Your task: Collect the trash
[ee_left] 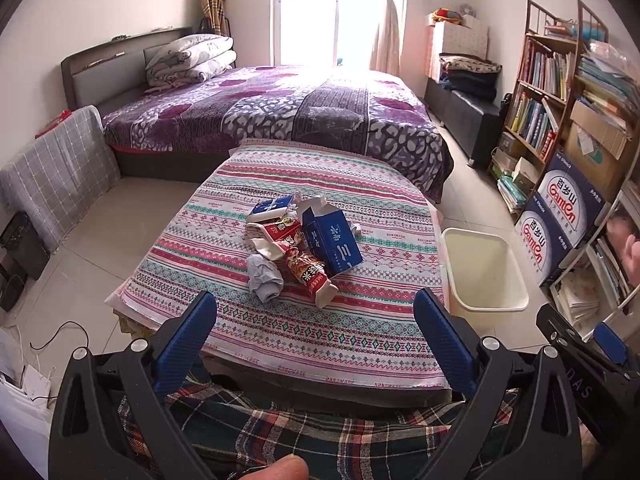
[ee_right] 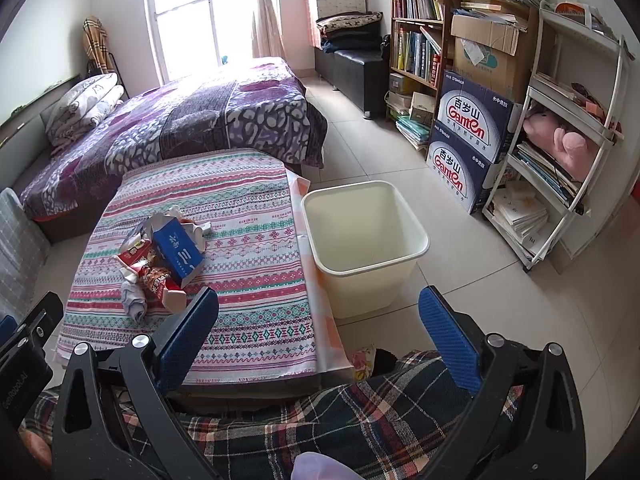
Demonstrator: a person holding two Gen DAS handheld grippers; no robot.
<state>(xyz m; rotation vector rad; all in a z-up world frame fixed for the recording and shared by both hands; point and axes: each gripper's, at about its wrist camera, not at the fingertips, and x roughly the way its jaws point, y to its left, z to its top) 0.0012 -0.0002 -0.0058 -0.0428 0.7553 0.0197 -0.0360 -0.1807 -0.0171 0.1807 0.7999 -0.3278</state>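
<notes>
A pile of trash lies mid-table on the striped cloth (ee_left: 360,320): a blue carton (ee_left: 332,240) (ee_right: 178,254), a second blue carton (ee_left: 272,205) behind it, red snack wrappers (ee_left: 306,270) (ee_right: 154,276) and a crumpled grey tissue (ee_left: 264,276) (ee_right: 134,300). A cream bin (ee_left: 486,276) (ee_right: 362,232) stands on the floor against the table's right edge; I see nothing inside it. My left gripper (ee_left: 316,312) is open, near the table's front edge, short of the pile. My right gripper (ee_right: 318,308) is open, over the table's right front corner and the floor before the bin.
A purple-patterned bed (ee_left: 280,108) lies beyond the table. Bookshelves (ee_right: 420,20), stacked water cartons (ee_right: 468,136) and a white wire rack (ee_right: 572,140) line the right wall. A person's plaid-covered legs (ee_right: 340,420) are below both grippers. Tiled floor (ee_right: 460,280) surrounds the bin.
</notes>
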